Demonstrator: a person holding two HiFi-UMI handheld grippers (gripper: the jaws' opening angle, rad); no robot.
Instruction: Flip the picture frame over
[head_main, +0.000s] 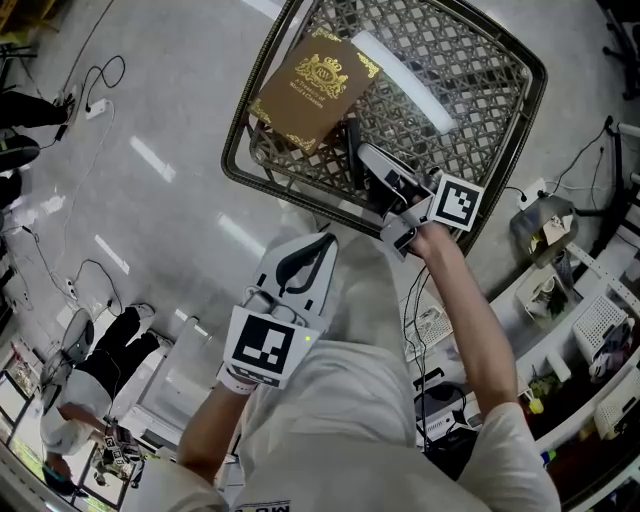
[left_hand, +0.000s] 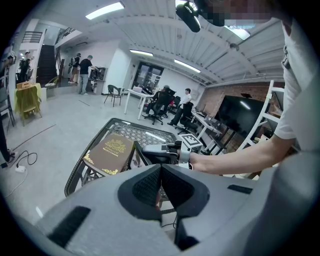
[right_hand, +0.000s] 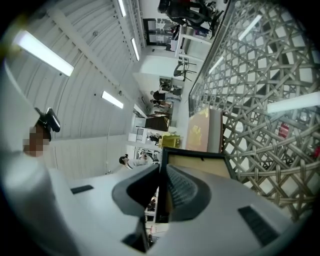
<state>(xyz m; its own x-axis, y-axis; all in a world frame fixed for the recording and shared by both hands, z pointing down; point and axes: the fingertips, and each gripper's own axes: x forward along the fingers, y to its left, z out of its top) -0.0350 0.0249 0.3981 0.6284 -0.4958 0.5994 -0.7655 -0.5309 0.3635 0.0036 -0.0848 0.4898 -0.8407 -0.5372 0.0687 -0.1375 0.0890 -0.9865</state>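
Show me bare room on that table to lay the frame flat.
Bare: the lattice tabletop right of the book, out to its right rim. Crowded: the near edge, where the right claw holds the picture frame on edge beside the book.

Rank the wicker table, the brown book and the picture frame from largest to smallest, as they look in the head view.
1. wicker table
2. brown book
3. picture frame: seen edge-on in the right gripper, it shows only as a thin dark strip, so its true size against the book is unsure.
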